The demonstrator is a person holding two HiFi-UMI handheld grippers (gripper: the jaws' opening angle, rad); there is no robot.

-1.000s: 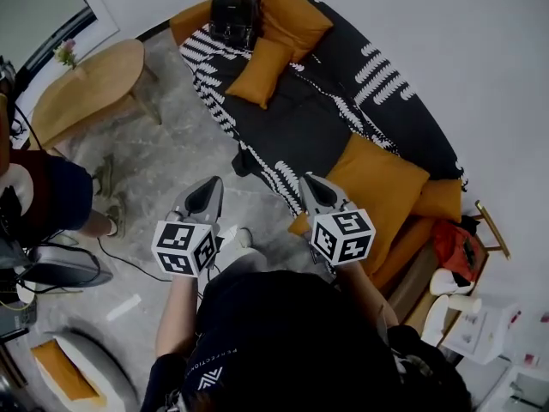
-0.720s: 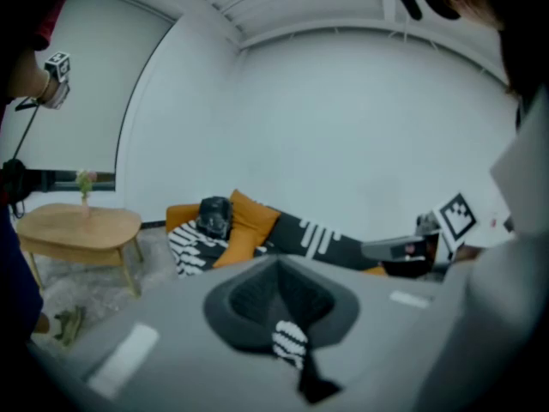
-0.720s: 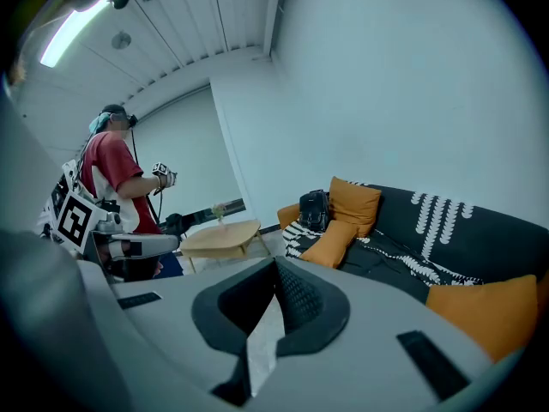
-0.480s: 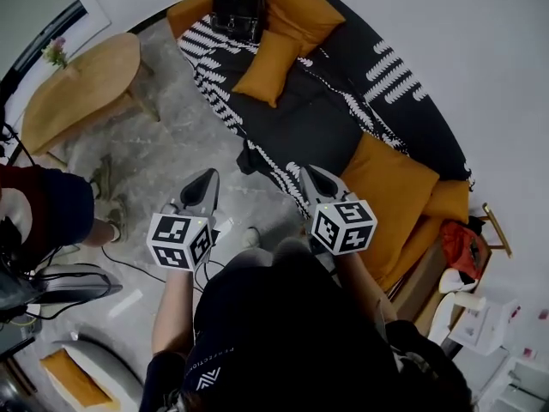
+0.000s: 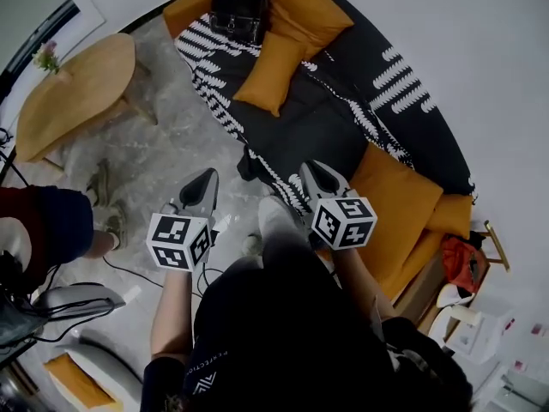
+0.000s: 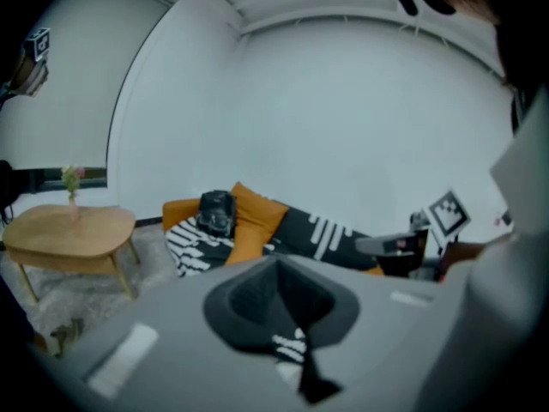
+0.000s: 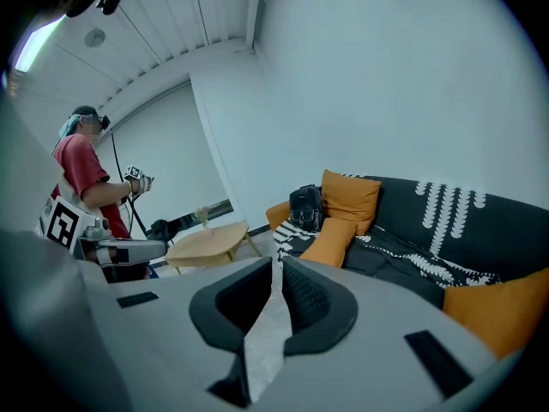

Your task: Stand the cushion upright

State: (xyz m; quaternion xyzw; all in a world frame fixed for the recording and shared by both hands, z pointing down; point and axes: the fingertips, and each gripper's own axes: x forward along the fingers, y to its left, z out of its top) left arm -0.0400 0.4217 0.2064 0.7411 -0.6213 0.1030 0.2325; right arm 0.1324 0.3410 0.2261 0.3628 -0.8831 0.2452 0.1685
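**Short of the sofa, tongs not yet set for a cushion**

Standing over the stone floor (image 5: pixel 163 157), both tongs held out just short of the sofa's (image 5: pixel 343 123) near edge. Carrying the left tongs (image 5: pixel 206 178) clenched tight, empty. Carrying the right tongs (image 5: pixel 310 172) with jaws just now easing apart: a crack only, bare floor showing through, nothing between. Touching no cushion yet.

Facing, at the sofa's near end, a large orange cushion (image 5: pixel 396 197) lying on the seat, near the right tongs. Farther along, a small orange cushion (image 5: pixel 270 74) slumped on the seat beside the striped throw (image 5: pixel 214 58). Beyond that, a big cushion (image 5: pixel 302 15) propped against the back, right beside a black bag (image 5: pixel 238 11). No telling from here which to stand up; probably one of the two lying down.

Likely to skid off the soft stuffing if reaching in with so narrow a gap, so worth opening wide first. Could pinch the dark cover or the throw along with a cushion corner and drag it off the seat. Could topple the bag by shoving the small cushion back too hard. Might also see a cushion flop down again if stood without leaning it on the backrest.
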